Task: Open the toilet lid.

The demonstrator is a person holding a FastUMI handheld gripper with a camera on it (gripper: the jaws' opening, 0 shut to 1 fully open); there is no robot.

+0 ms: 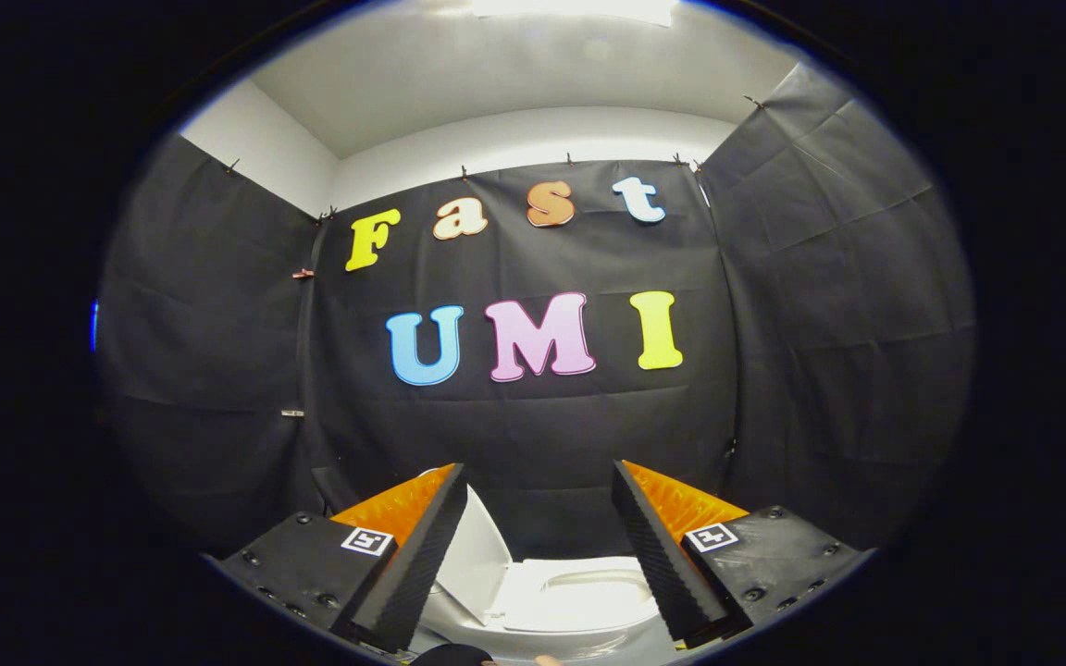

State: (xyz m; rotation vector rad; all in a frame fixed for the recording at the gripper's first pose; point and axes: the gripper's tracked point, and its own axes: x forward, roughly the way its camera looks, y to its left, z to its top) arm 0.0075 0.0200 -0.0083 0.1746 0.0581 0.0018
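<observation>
Gripper view, raised toilet lid [477,555] between parted fingers [408,573]

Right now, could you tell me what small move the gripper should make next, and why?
Probably just back away. The toilet lid already stands raised beside the left finger, the seat lies exposed below, and the gripper is open, holding nothing, so the opening looks done.

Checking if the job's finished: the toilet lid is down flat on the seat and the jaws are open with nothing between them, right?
Not quite. In the gripper view the lid stands raised, leaning up off the seat. The rest holds: the gripper has its jaws open with nothing between them.
</observation>
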